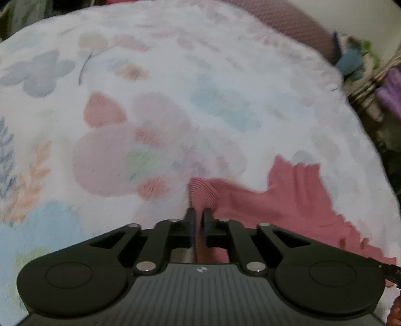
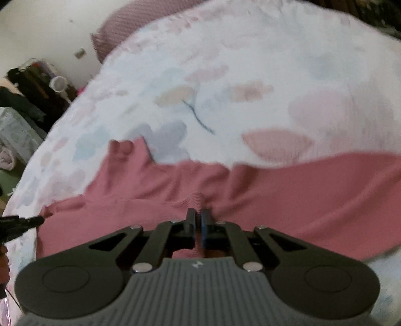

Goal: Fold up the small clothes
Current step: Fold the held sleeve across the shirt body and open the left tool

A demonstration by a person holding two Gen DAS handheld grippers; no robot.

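Left gripper (image 1: pixel 199 215) pinching pink garment (image 1: pixel 288 198) edge | right gripper (image 2: pixel 198 215) likewise | garment flat on floral blanket (image 1: pixel 175 75) | soft, light, limp; grip hems, corners

Ribbed pink knit garment (image 2: pixel 300 190) on fluffy floral blanket (image 2: pixel 250 62).

Both wrist views close, angled down, sharing pink garment (image 1: pixel 295 198)

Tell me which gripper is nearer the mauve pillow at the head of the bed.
Neither, clearly. The left gripper and right gripper both pinch the pink garment, with the mauve pillow far across the floral blanket from each.
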